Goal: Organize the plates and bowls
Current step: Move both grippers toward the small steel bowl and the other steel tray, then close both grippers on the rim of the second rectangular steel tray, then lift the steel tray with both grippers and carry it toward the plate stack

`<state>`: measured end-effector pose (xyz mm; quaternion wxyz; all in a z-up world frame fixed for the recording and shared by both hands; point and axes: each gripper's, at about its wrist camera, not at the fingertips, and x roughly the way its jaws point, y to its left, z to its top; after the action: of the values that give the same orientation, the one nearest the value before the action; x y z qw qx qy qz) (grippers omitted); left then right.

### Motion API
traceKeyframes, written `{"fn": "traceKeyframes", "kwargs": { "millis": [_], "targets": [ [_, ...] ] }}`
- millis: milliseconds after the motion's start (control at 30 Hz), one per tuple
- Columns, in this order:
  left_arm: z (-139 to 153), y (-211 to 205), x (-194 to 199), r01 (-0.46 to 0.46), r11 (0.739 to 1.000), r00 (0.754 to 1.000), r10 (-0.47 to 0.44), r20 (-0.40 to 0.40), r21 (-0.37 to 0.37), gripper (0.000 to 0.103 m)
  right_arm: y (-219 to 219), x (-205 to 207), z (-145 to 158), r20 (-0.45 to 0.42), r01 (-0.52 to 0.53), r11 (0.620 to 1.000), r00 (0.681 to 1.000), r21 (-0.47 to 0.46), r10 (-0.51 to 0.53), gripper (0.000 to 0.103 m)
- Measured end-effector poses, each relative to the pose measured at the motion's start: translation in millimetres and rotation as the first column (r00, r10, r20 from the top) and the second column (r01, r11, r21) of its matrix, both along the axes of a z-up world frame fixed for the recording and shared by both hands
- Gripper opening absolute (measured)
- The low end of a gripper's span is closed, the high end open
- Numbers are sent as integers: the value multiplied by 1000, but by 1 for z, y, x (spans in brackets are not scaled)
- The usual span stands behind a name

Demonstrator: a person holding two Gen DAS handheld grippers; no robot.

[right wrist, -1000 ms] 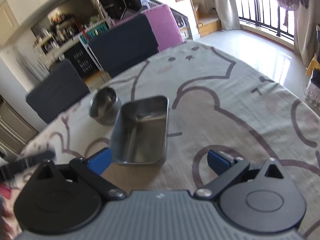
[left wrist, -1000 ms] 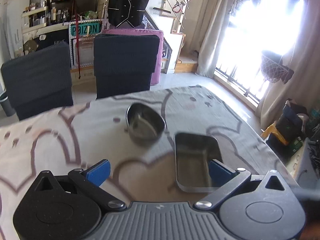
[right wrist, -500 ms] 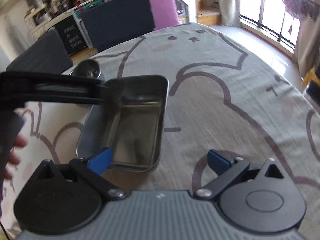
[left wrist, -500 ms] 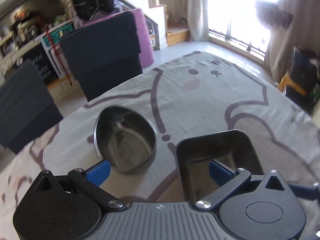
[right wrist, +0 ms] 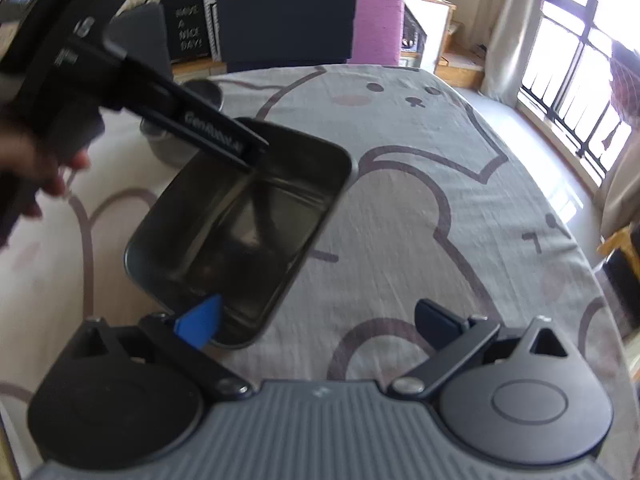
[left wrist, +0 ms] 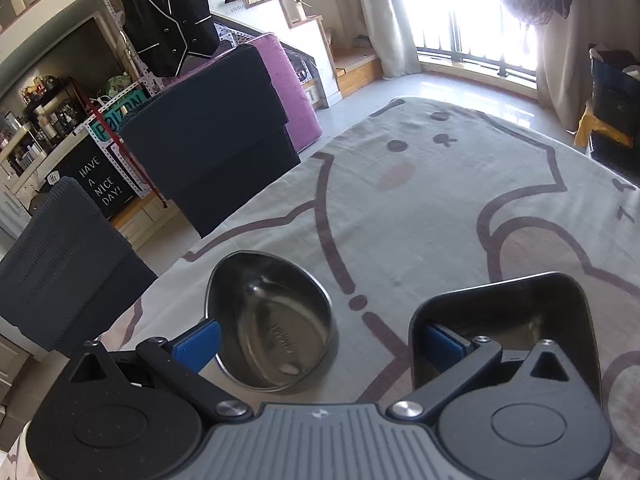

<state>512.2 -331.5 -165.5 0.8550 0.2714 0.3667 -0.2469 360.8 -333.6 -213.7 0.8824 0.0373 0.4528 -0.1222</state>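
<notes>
A round steel bowl (left wrist: 272, 320) stands on the cartoon-print tablecloth (left wrist: 420, 208). Just to its right is a rectangular steel tray (left wrist: 568, 312). My left gripper (left wrist: 320, 342) is open wide: its left pad is outside the bowl's left rim, and its right pad is inside the tray against its left wall. In the right wrist view the tray (right wrist: 240, 232) lies skewed, with the left gripper's finger (right wrist: 216, 136) reaching into its far corner. My right gripper (right wrist: 318, 320) is open, its left fingertip at the tray's near edge. The bowl (right wrist: 204, 92) is mostly hidden behind the left gripper.
Two dark chairs (left wrist: 208, 148) and a pink one (left wrist: 292, 92) stand along the table's far edge. A person's hand (right wrist: 40, 176) holds the left gripper. Cloth stretches to the right toward the window side (right wrist: 500, 220).
The left gripper came forward and down over the bowl, and its right finger went into the tray. The tray has turned, and the right gripper has drawn nearer to its near edge.
</notes>
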Motion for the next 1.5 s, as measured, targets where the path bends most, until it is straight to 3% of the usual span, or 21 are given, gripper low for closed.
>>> {"fn": "traceKeyframes", "kwargs": {
  "millis": [100, 267, 633, 767, 933, 1000, 1067, 1167, 1267, 1333, 1400, 1500],
  "targets": [
    [-2, 3, 0, 3, 1000, 1000, -4, 14, 30, 103, -1, -2, 1, -2, -4, 999, 1000, -45, 4, 102],
    [-7, 20, -3, 1, 997, 1000, -2, 14, 81, 103, -19, -8, 3, 18, 51, 998, 999, -30, -51, 102],
    [-16, 97, -35, -38, 999, 992, 37, -123, -3, 103, -30, 0, 3, 81, 80, 993, 994, -86, -73, 102],
    [-17, 109, -53, -19, 1000, 989, 19, -150, 2, 103, -36, 9, 5, 111, 110, 994, 988, 13, -111, 102],
    [-17, 106, -75, 37, 999, 982, -37, -186, -2, 103, -25, 20, 3, 113, 111, 994, 988, -16, -109, 102],
    [-17, 104, -80, 55, 998, 977, -59, -206, -24, 100, -23, 21, 3, 104, 111, 994, 989, -5, -110, 102],
    [-15, 104, -83, 55, 996, 972, -70, -224, -70, 83, -26, 20, 4, 99, 98, 994, 990, 46, -102, 100],
    [-14, 105, -78, -1, 988, 951, -47, -305, -154, 63, -37, 14, 8, 89, 66, 974, 992, 217, -88, 79],
    [-13, 111, -72, -82, 965, 925, -20, -379, -250, 57, -49, 7, 9, 66, 73, 923, 992, 378, -105, 58],
    [-13, 116, -70, -137, 943, 915, 3, -403, -303, 50, -52, 4, 8, 68, 50, 905, 994, 422, -86, 36],
    [-12, 120, -71, -187, 921, 911, 34, -410, -341, 41, -50, 3, 7, 71, 26, 898, 995, 439, -64, 23],
    [-12, 124, -70, -258, 893, 896, 78, -436, -369, 34, -43, 5, 8, 74, -4, 895, 997, 446, -33, 20]
  ]
}}
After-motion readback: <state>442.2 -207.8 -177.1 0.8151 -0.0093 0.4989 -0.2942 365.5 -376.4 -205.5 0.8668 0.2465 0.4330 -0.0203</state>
